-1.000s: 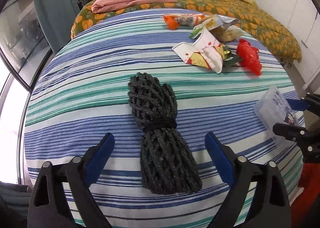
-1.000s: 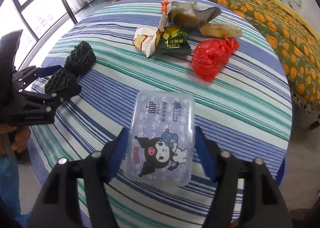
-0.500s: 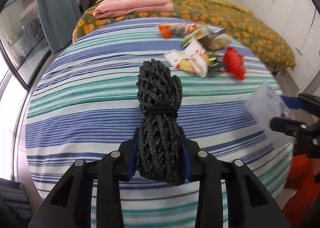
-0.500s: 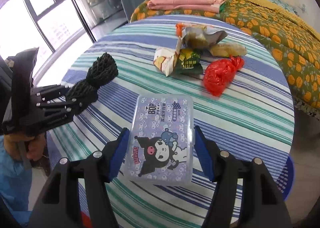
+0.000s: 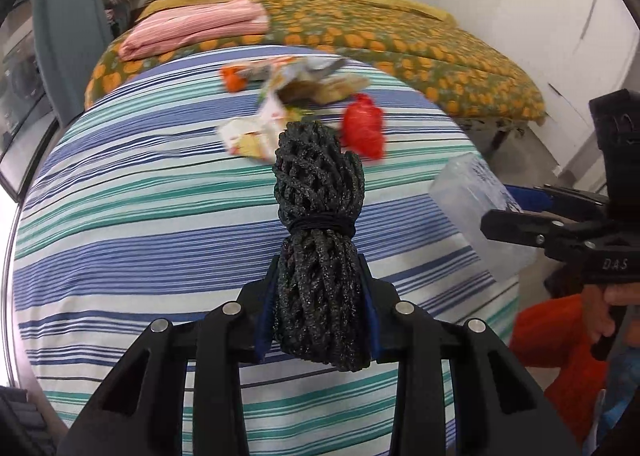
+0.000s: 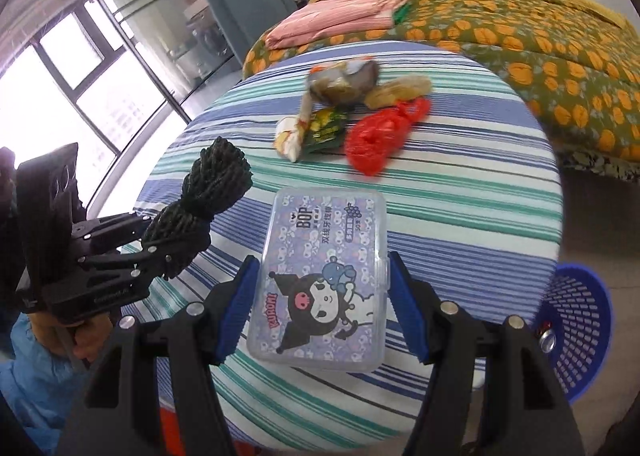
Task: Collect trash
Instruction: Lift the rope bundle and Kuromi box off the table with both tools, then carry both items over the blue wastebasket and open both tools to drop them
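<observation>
Trash wrappers (image 6: 320, 124) on striped table (image 6: 460, 176), blue basket (image 6: 576, 320) holding a can, left gripper (image 5: 320, 320) pinching rope bundle (image 5: 320, 216), right gripper (image 6: 320, 304) clamping plastic box (image 6: 324, 280)

Rope bundle (image 5: 320, 256) now clamped, lifted.

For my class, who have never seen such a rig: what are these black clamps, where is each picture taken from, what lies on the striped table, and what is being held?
No robot here: a person holds a hand-operated clamp in each hand, each with a camera looking along its two jaws. One picture is from the left gripper, shut on a black rope bundle. The other is from the right gripper, shut on a clear cartoon-printed plastic box. Both things appear lifted off the round table. On its striped cloth remain snack wrappers and a red plastic bag. A blue basket stands beside the table, a bed behind.
</observation>
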